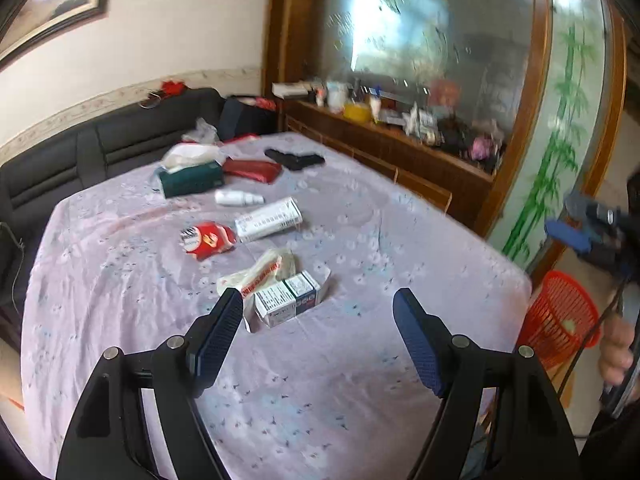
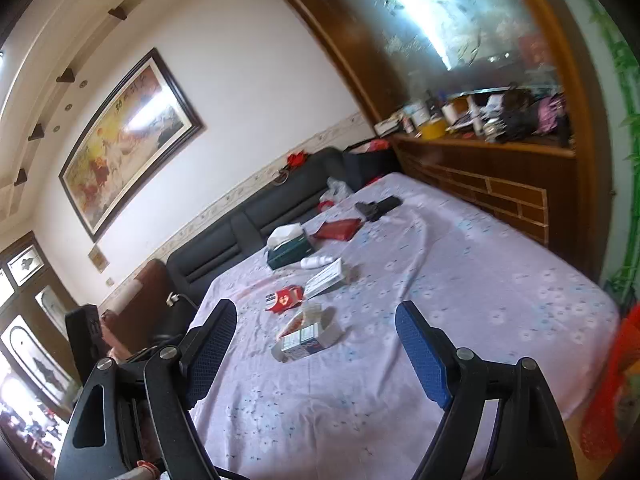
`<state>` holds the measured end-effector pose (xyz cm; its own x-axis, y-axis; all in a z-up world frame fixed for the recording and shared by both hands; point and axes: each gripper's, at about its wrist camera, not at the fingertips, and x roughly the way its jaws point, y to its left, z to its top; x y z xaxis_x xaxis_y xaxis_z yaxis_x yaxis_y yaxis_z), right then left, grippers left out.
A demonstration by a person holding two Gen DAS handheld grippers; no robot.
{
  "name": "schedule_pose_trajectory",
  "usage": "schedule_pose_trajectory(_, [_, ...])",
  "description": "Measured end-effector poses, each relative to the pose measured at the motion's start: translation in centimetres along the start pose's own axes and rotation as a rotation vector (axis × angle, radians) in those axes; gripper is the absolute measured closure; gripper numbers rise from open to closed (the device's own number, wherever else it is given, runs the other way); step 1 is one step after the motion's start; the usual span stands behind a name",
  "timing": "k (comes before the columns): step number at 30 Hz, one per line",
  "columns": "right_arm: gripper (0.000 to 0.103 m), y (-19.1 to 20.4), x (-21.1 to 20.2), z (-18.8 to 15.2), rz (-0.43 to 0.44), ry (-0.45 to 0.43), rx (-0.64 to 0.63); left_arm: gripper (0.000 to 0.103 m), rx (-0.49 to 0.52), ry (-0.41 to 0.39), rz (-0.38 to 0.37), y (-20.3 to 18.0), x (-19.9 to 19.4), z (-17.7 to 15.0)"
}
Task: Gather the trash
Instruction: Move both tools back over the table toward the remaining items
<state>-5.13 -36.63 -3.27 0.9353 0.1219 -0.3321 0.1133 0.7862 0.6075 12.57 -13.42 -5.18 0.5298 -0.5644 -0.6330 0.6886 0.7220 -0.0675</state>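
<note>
Trash lies on a table with a lilac flowered cloth (image 1: 360, 248): a small white and blue carton (image 1: 287, 298) nearest me, a crumpled white and red wrapper (image 1: 256, 270), a red snack packet (image 1: 208, 239) and a long white box (image 1: 268, 219). An orange mesh bin (image 1: 560, 316) stands on the floor to the table's right. My left gripper (image 1: 320, 320) is open and empty, hovering just short of the carton. My right gripper (image 2: 316, 332) is open and empty above the table's near edge; the carton (image 2: 300, 340) and red packet (image 2: 285, 298) lie ahead. The bin (image 2: 612, 384) shows at its right edge.
Farther back lie a green tissue box (image 1: 192, 176), a white bottle (image 1: 238, 198), a red pouch (image 1: 252, 169) and a black object (image 1: 296, 159). A dark sofa (image 1: 80, 160) runs behind the table. A cluttered wooden sideboard (image 1: 400, 148) stands at the right.
</note>
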Motion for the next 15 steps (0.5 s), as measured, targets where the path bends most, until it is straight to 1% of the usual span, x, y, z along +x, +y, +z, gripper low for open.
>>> schedule_pose_trajectory(3, [0.018, -0.2, 2.7, 0.4, 0.012, 0.035, 0.0, 0.027, 0.022, 0.075, -0.005, 0.4, 3.5, 0.2])
schedule_pose_trajectory(5, [0.018, -0.7, 4.9, 0.7, 0.026, 0.064, 0.003, 0.027, 0.031, 0.122, -0.031, 0.8, 6.2, 0.5])
schedule_pose_trajectory(8, [0.018, -1.6, 8.0, 1.3, 0.036, 0.1, 0.014, 0.027, 0.046, 0.187, -0.039, 1.5, 10.0, 1.1])
schedule_pose_trajectory(10, [0.018, -2.2, 9.8, 1.6, 0.047, 0.122, 0.026, 0.027, 0.078, 0.234, 0.032, 1.7, 13.0, 1.3])
schedule_pose_trajectory(11, [0.018, -2.5, 10.9, 1.8, 0.054, 0.134, 0.033, 0.027, 0.095, 0.262, 0.052, 1.8, 14.5, 1.3])
schedule_pose_trajectory(13, [0.018, -2.9, 12.6, 2.1, 0.062, 0.149, 0.042, 0.027, 0.122, 0.298, 0.064, 1.7, 16.1, 1.2])
schedule_pose_trajectory(15, [0.018, -3.3, 14.2, 2.3, 0.067, 0.163, 0.049, 0.027, 0.166, 0.314, 0.079, 1.4, 17.0, 1.2])
